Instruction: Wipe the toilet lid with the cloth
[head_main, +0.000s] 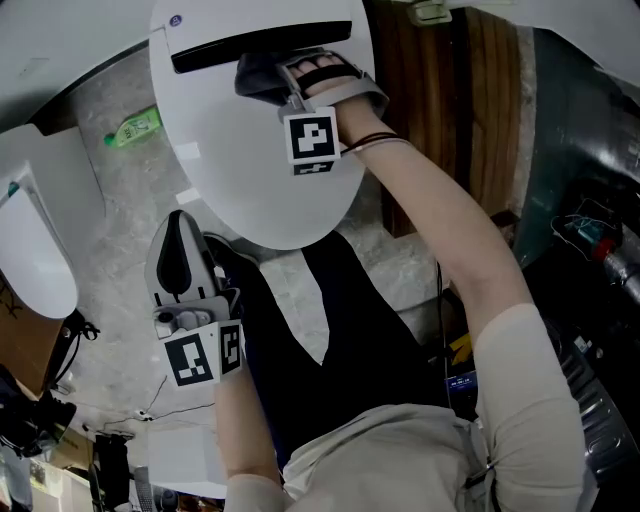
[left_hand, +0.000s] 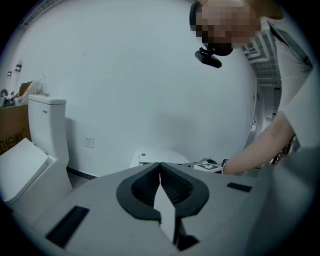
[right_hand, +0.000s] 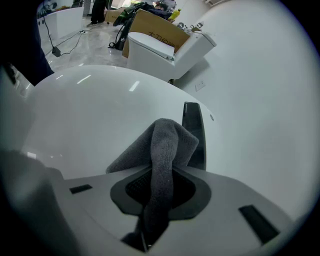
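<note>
The white toilet lid (head_main: 250, 170) fills the middle of the head view, closed and glossy, with its dark hinge strip (head_main: 260, 45) at the far end. The right gripper (head_main: 275, 72) reaches to that far end, its 2 jaws clamped on the grey cloth (head_main: 252, 80), which is pinched in 1 bunched fold that drapes forward onto the lid near the hinge. The left gripper (head_main: 180, 250) hangs off the lid's near rim with its jaws pressed together on nothing, so it takes no part.

I judge the wipe to be at the back edge. No streak or damp patch shows what has been covered — the broad middle and front of the lid probably remain. A green bottle (head_main: 135, 128) lies on the floor beside the toilet.
</note>
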